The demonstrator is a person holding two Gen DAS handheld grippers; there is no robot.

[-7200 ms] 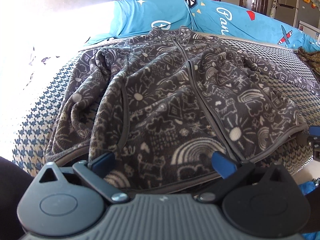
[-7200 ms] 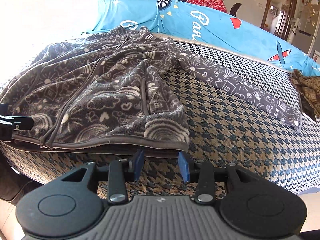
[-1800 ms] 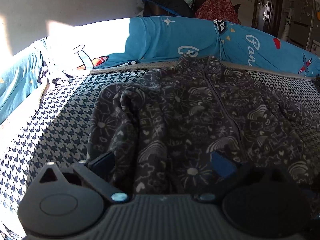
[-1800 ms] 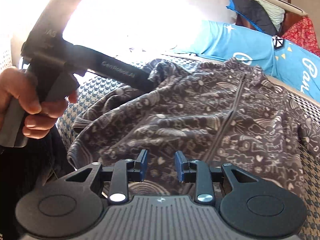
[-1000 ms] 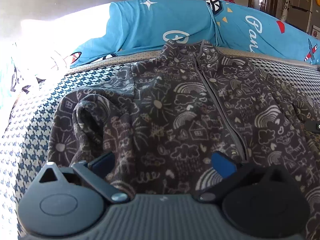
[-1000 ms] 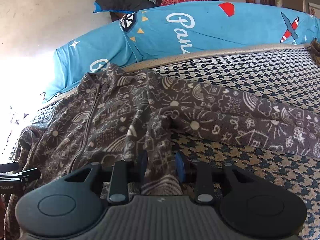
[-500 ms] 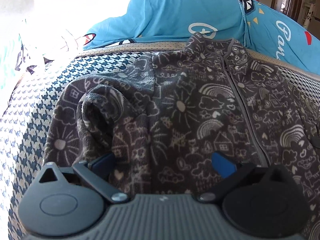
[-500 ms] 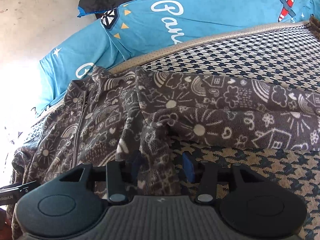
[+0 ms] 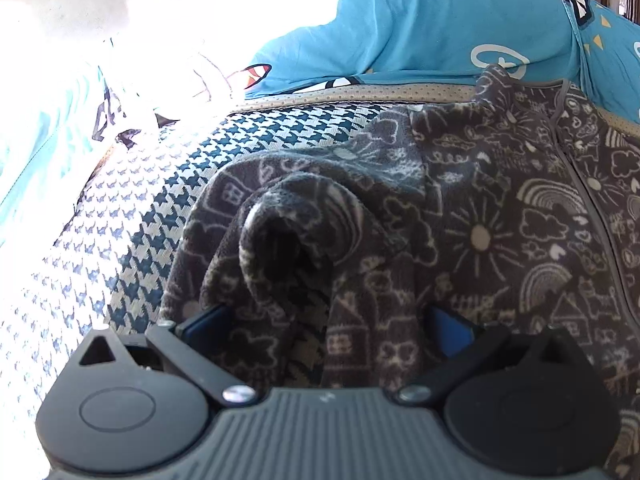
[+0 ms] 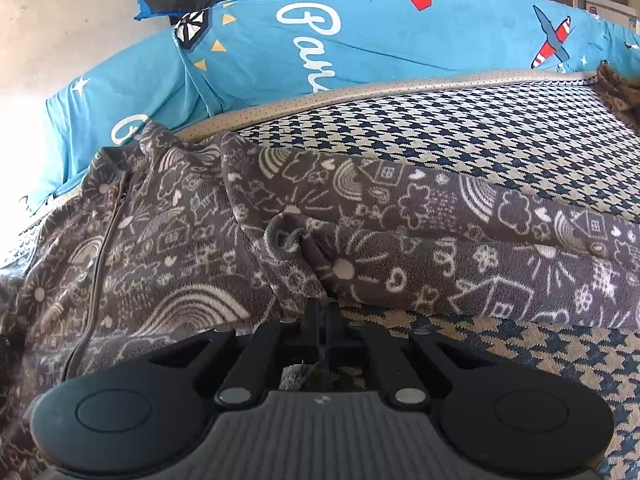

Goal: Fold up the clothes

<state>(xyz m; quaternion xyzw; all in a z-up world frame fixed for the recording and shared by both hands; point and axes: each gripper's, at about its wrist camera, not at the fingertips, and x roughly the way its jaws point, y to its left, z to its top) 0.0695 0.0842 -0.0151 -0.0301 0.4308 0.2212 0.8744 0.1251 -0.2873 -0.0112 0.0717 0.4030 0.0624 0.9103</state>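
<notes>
A grey doodle-print fleece jacket (image 9: 500, 240) lies zip-up on the houndstooth mattress (image 10: 480, 120). Its right sleeve (image 10: 480, 256) stretches away from the right hand-held gripper (image 10: 320, 312), which is pinched tight on fleece at the armpit. The left hand-held gripper (image 9: 324, 320) gapes wide around the bunched left sleeve (image 9: 280, 240), gripping nothing. Whichever fold follows, keep fleece taut. Blue bedding (image 10: 360, 40) crowds beyond the collar.

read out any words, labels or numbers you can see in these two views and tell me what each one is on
"Par": white script on the blue cushion cover in the right wrist view; the word is cut off at the cushion's lower edge.
A small white mark on the grey body of the right claw: too small to read.
A white circular emblem on the blue cover in the left wrist view: no letters legible.
The patterned fleece jacket carries only drawings, no text.
</notes>
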